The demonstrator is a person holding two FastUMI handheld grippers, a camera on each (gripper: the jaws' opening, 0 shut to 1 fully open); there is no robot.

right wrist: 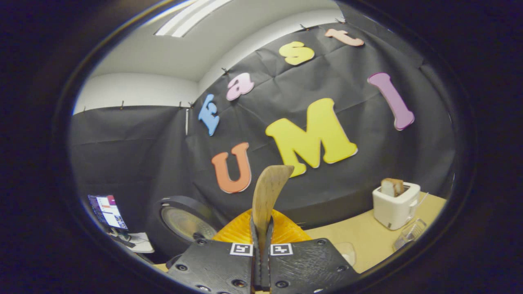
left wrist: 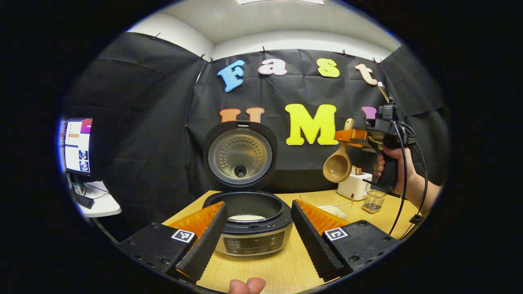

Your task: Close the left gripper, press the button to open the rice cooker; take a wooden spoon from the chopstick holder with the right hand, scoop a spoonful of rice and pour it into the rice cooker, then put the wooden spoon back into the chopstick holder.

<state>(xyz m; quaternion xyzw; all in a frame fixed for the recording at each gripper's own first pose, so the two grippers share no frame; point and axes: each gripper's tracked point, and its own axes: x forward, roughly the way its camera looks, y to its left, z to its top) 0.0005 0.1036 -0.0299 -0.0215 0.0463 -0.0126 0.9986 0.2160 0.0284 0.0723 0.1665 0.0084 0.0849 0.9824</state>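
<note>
Rice cooker [left wrist: 250, 220] sits lid-up on the counter [left wrist: 282, 269], white rice inside, straight ahead between the left gripper's [left wrist: 252, 234] wide-open jaws. Right gripper [right wrist: 261, 245] jaws clamp the wooden spoon [right wrist: 267, 192] handle, raised above the counter.

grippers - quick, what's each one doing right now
Left gripper: open, holding nothing, in front of the open rice cooker.
Right gripper: closed on the wooden spoon handle, held up in the air.

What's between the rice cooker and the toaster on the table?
In the left gripper view, bare table lies between the rice cooker and the toaster.
</note>
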